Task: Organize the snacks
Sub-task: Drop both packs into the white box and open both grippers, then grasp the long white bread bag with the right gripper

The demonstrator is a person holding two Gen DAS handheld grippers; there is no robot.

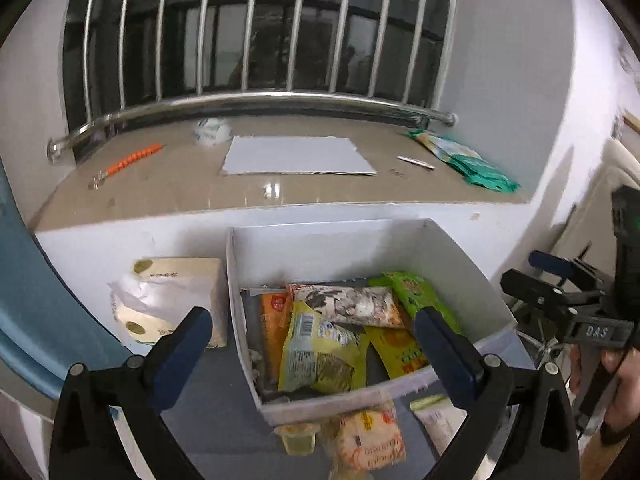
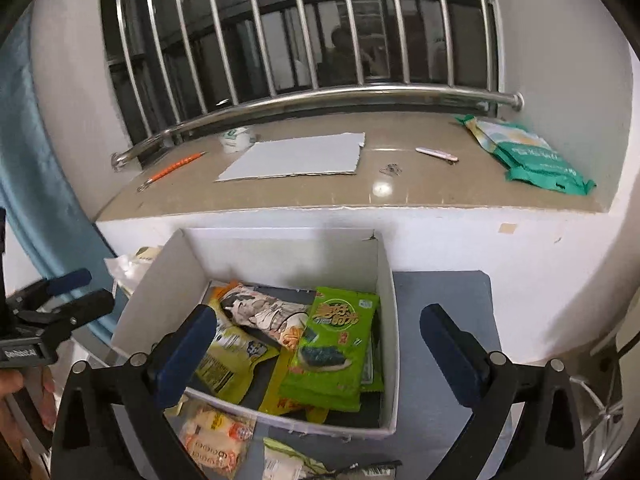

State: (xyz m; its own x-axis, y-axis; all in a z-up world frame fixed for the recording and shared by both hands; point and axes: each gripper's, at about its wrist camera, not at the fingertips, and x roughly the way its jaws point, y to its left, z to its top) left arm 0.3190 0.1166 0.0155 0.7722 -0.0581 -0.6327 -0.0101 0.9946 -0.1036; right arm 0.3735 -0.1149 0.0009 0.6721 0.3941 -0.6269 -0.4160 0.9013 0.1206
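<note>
1. Left gripper (image 1: 312,344), black with blue pads: jaws wide apart, nothing between them, above the box's near left corner.
2. Right gripper (image 2: 318,354), same build: jaws wide apart, empty, above the box's near edge.
3. Loose items on the grey table surface (image 2: 440,300), before the box: pale orange-printed snack packet (image 1: 370,438); small clear jelly cup (image 1: 297,438).
4. White rectangular cardboard box (image 1: 460,264), open-topped, against the ledge; holds a yellow snack pouch (image 1: 316,352), a green seaweed packet (image 2: 332,352), a white-and-brown printed packet (image 1: 352,304) and an orange packet (image 1: 274,320), overlapping.
5. Cream tissue pack (image 1: 172,300), just left of the box.
6. Beige stone windowsill (image 1: 160,188): grey cardboard sheet (image 1: 296,156), orange pen (image 1: 134,160), teal-green pouch (image 1: 468,164).
7. Steel window bars (image 1: 256,28), farthest.
</note>
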